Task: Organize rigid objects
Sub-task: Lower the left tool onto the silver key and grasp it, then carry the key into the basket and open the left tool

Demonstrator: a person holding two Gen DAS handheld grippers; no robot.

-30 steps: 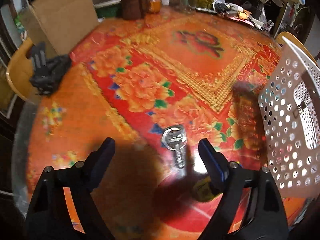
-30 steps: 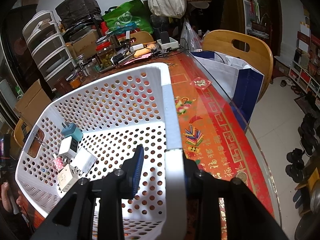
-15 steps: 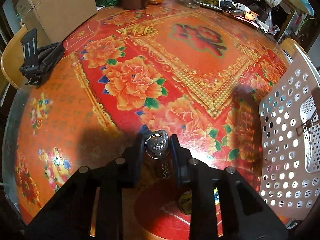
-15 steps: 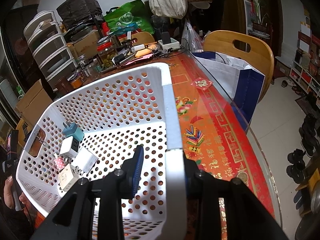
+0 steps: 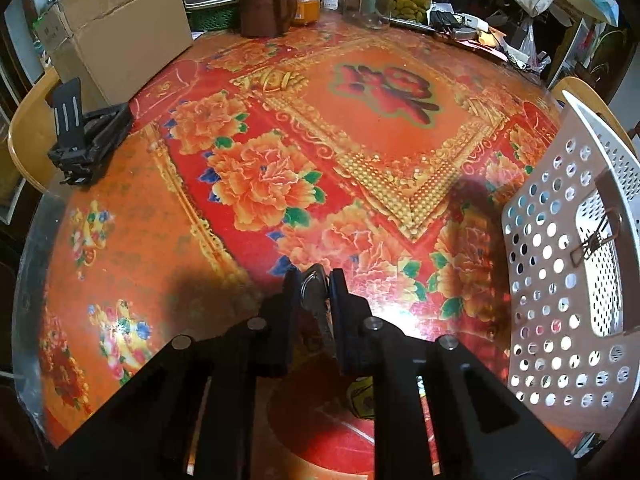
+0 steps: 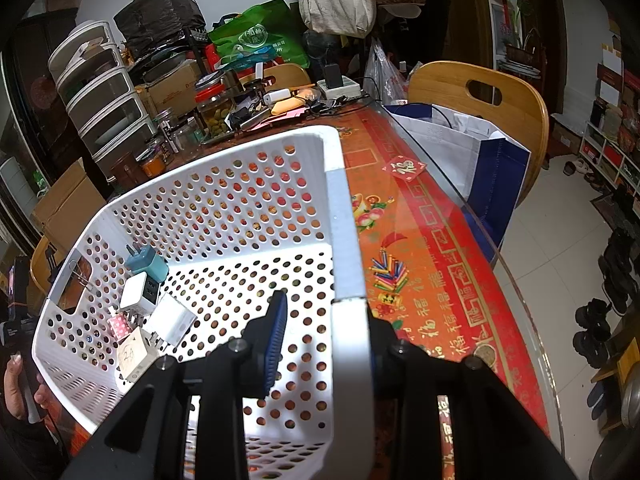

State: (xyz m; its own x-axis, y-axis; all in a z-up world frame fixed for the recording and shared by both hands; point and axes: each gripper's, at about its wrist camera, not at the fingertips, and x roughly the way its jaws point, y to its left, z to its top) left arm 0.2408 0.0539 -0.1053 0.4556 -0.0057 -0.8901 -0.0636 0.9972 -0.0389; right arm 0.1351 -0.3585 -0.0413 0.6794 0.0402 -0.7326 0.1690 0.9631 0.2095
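1. The left gripper [image 5: 314, 280] is closing its jaws on a metal key [image 5: 313, 285], which sits upright between the two pads just above the flowered tablecloth [image 5: 260, 176]. The pads look to be pressing on it already, though the key's blade is half hidden between the fingers.
2. The right gripper [image 6: 324, 312] is clamped on the rim of the white perforated basket [image 6: 344, 216], one jaw inside the wall and one outside, steadying it.
3. Done so far, as I judge it: several small items lie in the basket, ahead and to the left of the right gripper. I count one teal plug adapter [image 6: 145, 261], two white chargers [image 6: 140, 291], one small pink patterned piece [image 6: 120, 326] and one labelled block [image 6: 134, 354].
4. Left to do: lift the one key and carry it to the basket, which stands to the right of the left gripper. No other loose piece shows near that gripper.
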